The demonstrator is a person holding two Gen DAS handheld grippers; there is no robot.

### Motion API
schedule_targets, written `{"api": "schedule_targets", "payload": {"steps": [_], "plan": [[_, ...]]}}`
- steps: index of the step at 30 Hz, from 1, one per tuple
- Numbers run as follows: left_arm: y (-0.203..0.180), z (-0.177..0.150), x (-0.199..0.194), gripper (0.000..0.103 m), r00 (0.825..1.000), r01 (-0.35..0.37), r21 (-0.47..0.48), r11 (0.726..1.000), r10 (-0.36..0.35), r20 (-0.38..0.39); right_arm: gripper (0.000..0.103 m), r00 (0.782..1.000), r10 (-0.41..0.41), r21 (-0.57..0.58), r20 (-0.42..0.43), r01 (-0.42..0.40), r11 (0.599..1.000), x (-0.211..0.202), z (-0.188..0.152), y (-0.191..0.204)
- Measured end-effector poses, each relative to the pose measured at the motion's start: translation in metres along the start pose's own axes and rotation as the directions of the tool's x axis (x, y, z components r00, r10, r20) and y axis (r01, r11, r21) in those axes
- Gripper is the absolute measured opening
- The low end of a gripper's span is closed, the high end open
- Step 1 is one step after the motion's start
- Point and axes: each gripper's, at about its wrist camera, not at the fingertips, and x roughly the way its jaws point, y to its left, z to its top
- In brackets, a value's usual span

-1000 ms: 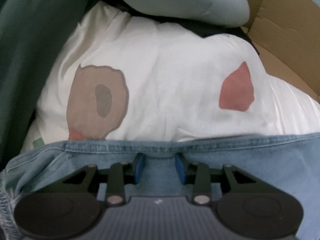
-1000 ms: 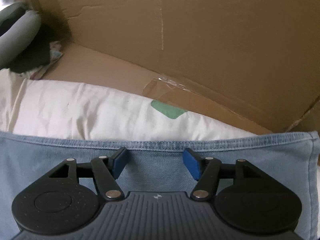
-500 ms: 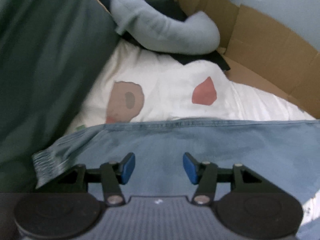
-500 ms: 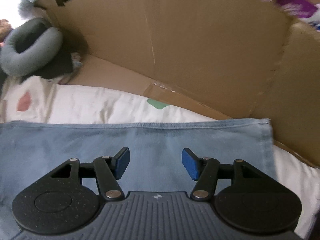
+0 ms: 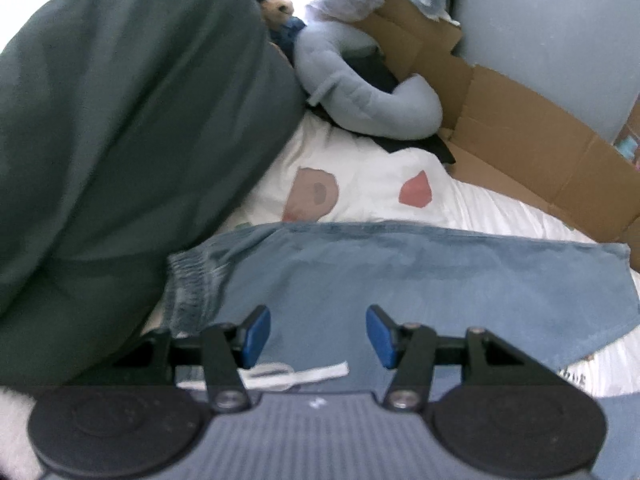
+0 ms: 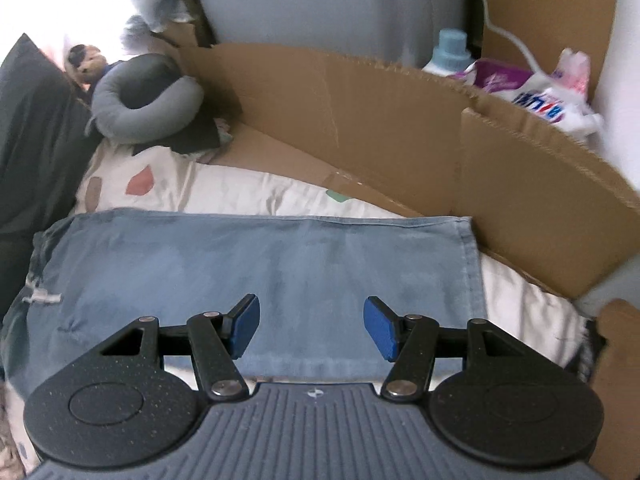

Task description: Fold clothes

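**A:** What filled the two views?

**B:** A bed under a white patterned sheet (image 5: 372,184), walled along its far side by flattened cardboard (image 6: 360,120). A dark green blanket (image 5: 120,120) was heaped at the left, and a grey neck pillow (image 5: 368,108) sat near the head of the bed.

**A:** And the clothing?

**B:** A pair of light blue jeans (image 6: 260,264) lay folded across the sheet, spread flat in a broad band. The elastic waistband (image 5: 192,284) was bunched at the left end beside the blanket; the hem reached the cardboard on the right. A white drawstring (image 5: 304,372) trailed over the denim close to the left tool.

**A:** Were the tongs gripping anything?

**B:** No. The left tongs (image 5: 318,336) were held above the denim with blue pads (image 5: 256,336) apart and nothing between them. The right tongs (image 6: 312,330) likewise stood apart and empty over the jeans, clear of the cloth.

**A:** Anything behind the cardboard?

**B:** A bottle with a pale blue cap (image 6: 450,52) and a printed bag (image 6: 544,100).
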Motion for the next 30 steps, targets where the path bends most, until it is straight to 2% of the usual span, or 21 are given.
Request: {"api": "schedule_targets", "payload": {"steps": [4,8,12,18,25,30], "plan": [[0.022,-0.024,-0.026,0.056,0.999,0.014,0.014,1.0,-0.015,0.028,0.065,1.0,-0.011,0.012,0.029,0.011,1.0,-0.046,-0.025,-0.001],[0.047,-0.047,-0.051,0.056,1.0,-0.012,0.023,1.0,0.011,0.018,0.065,0.999,-0.01,0.069,0.048,0.007,0.998,-0.09,-0.061,-0.005],[0.066,-0.067,-0.071,0.056,0.999,-0.028,0.048,0.998,0.027,0.019,0.065,0.997,-0.042,0.079,0.06,0.037,0.996,-0.125,-0.101,-0.004],[0.088,-0.095,-0.084,0.056,0.999,-0.038,0.007,0.999,0.038,0.026,0.065,0.991,-0.104,0.144,0.084,0.091,0.985,-0.17,-0.153,-0.002],[0.094,-0.141,-0.083,0.059,1.0,0.007,-0.113,0.994,-0.007,0.006,0.066,0.989,-0.134,0.182,0.061,0.121,0.976,-0.183,-0.203,-0.005],[0.087,-0.172,-0.08,0.06,1.0,0.0,-0.134,0.991,-0.003,-0.021,0.066,0.993,-0.113,0.236,0.032,0.102,0.966,-0.167,-0.246,-0.016]]}}
